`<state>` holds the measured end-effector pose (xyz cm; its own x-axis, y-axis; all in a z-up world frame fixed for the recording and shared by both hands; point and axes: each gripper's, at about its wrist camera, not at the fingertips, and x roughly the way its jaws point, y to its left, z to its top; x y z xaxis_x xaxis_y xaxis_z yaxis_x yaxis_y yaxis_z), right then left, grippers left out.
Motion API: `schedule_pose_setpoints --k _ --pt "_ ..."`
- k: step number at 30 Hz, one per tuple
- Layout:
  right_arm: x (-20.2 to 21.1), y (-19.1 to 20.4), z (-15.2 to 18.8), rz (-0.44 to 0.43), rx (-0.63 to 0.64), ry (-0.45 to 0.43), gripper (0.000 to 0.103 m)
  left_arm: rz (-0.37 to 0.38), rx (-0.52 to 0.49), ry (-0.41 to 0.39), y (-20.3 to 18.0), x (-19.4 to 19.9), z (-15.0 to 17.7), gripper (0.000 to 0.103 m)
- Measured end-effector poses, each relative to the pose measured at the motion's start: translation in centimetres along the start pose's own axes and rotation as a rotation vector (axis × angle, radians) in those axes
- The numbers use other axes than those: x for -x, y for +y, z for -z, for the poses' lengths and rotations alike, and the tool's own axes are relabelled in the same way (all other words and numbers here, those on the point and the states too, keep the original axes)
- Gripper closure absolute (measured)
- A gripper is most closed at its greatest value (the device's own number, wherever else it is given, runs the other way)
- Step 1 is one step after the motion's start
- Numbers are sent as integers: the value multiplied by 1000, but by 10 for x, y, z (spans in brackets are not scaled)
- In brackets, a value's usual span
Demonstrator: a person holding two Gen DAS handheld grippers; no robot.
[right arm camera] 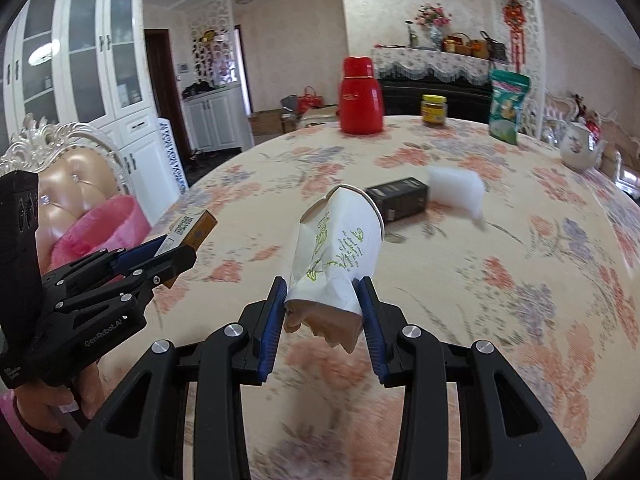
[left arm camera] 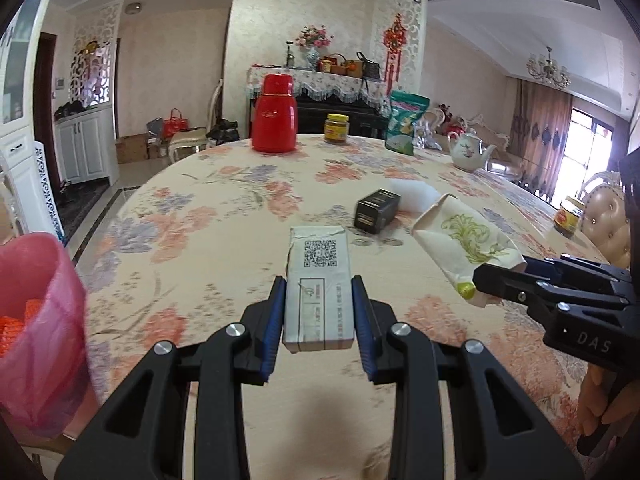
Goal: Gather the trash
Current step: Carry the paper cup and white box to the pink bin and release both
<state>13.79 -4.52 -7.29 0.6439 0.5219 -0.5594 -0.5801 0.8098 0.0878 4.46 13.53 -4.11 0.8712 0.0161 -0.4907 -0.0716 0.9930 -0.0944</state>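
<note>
The left claw [left arm camera: 319, 320] grips a white box [left arm camera: 319, 284] between its blue pads, held above the table [left arm camera: 224, 216]. The right claw [right arm camera: 324, 312] is clamped on a crushed paper cup [right arm camera: 340, 248] — also lifted off the cloth. A pink-lined bin [left arm camera: 36, 320] stands at the table's left edge. Farther on lie a black box [left arm camera: 376, 210] and, touching it, a white foam piece [left arm camera: 416, 196] — beyond them a red flask [left arm camera: 275, 114], a jar [left arm camera: 336, 128], a green bag [left arm camera: 405, 122] and a teapot [left arm camera: 468, 152].
</note>
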Motion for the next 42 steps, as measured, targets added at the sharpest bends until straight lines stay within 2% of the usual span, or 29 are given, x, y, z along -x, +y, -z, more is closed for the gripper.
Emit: schedule_pose_setpoints --k 7,14,25,29,34,42 --pt "-18 41 -12 -77 65 -2 66 -59 37 -45 37 26 5 71" --pt "-39 99 -31 -196 161 -15 66 -183 84 -126 90 61 6 71" --pt "-69 207 -56 -405 354 -50 66 -360 153 -189 167 105 12 71" --pt "-87 236 -65 -480 381 -41 66 -418 167 -182 203 113 14 71" --pt "-115 264 -73 -534 381 -18 66 -476 213 -136 253 110 13 71" --pt "-151 294 -81 -605 333 20 64 -545 264 -137 299 105 11 71"
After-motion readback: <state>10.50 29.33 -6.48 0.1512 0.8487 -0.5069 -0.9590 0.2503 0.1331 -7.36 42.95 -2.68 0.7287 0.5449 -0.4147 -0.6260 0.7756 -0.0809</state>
